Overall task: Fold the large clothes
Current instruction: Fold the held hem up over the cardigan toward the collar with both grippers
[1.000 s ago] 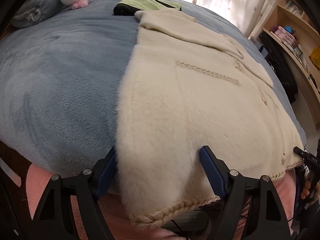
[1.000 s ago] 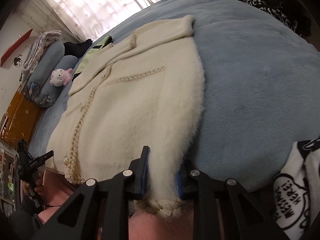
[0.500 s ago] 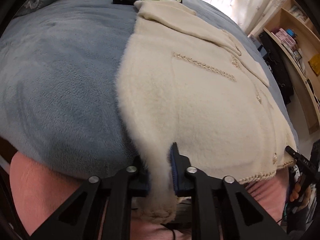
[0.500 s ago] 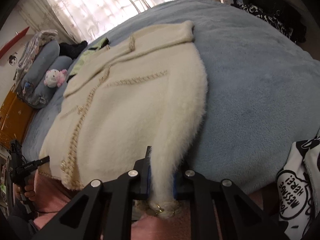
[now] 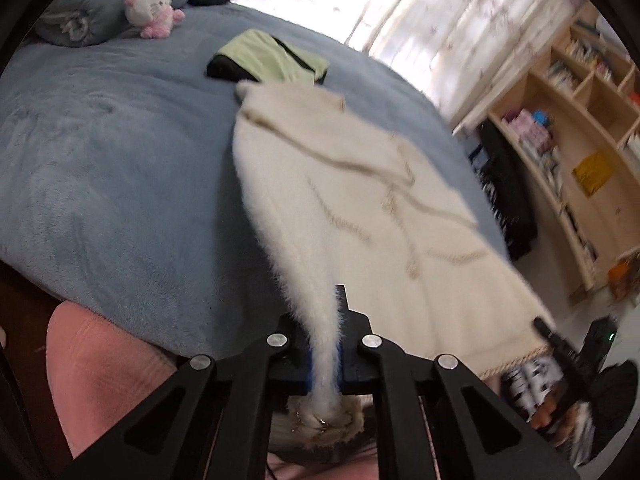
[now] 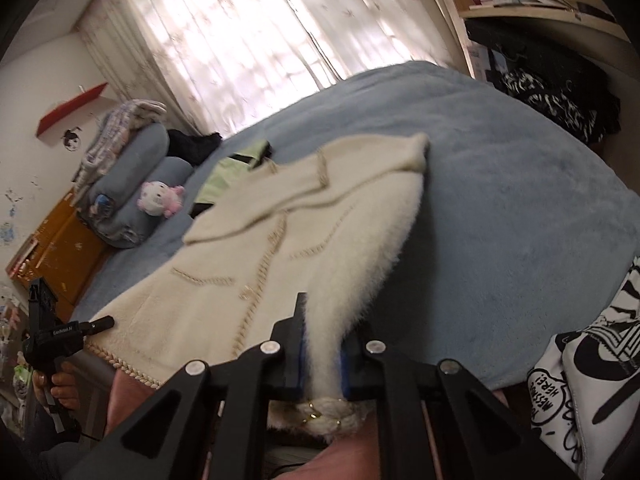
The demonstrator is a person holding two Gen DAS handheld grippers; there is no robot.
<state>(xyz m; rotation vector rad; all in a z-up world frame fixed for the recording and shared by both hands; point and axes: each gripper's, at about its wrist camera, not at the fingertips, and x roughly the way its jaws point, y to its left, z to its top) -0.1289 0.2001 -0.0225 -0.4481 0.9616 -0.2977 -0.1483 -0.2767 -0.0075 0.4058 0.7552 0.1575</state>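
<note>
The cream fuzzy cardigan (image 5: 352, 200) lies on the blue bed (image 5: 100, 160), its long axis running straight away from both claws toward the collar end near the green folded garment (image 5: 272, 60). The braided hem is at the near bed edge, lifted at its two corners. The left claw (image 5: 325, 354) is clamped tight on one hem corner; the right claw (image 6: 323, 360) is closing on the other, fabric pinched between its pads. Each hand is equally near, so the likely fold carries the hem forward toward the collar.
</note>
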